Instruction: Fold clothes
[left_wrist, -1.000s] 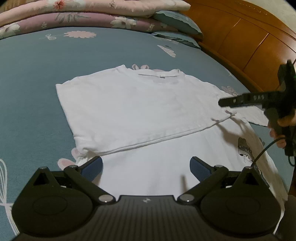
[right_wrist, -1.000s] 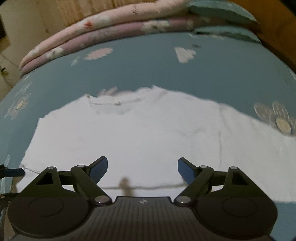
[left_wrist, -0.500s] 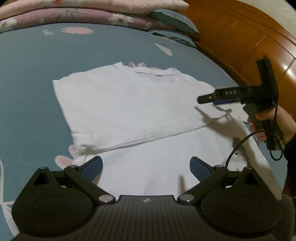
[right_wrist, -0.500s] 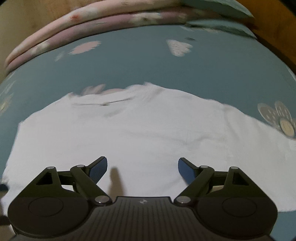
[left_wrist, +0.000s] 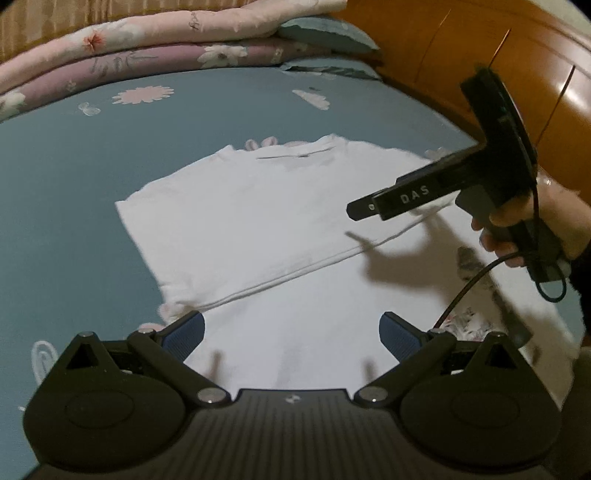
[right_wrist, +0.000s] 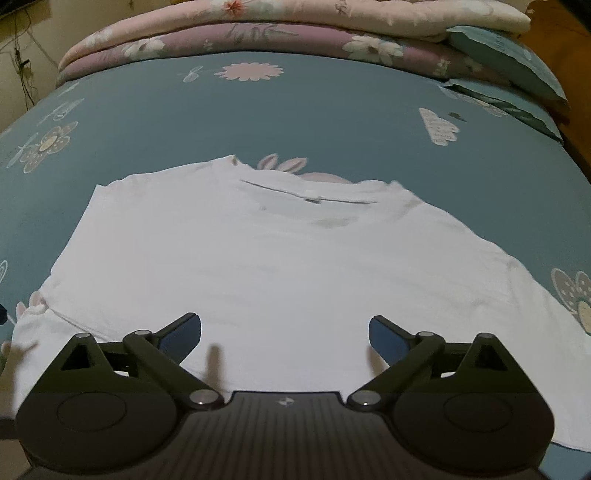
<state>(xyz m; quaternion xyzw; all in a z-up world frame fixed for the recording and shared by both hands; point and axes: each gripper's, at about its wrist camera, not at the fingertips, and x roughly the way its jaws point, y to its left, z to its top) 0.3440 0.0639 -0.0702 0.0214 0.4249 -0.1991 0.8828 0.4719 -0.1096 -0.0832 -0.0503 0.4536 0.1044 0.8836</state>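
Lying flat on the blue bedsheet (right_wrist: 155, 110), the white T-shirt (right_wrist: 280, 258) is seen with one fold already laid across it. Right gripper (right_wrist: 284, 330) jaws are opening, nothing between; it has been swung over the shirt. Left gripper (left_wrist: 291, 330) is spread apart, empty. Next fold judged pending.

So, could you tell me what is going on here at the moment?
A person is folding a white T-shirt spread on a blue floral bedsheet, holding a gripper in each hand. One fold already lies across the shirt. Neither gripper holds anything: the left gripper hangs open above the near part of the shirt, and the right gripper is opening its fingers over the cloth, nothing between them.
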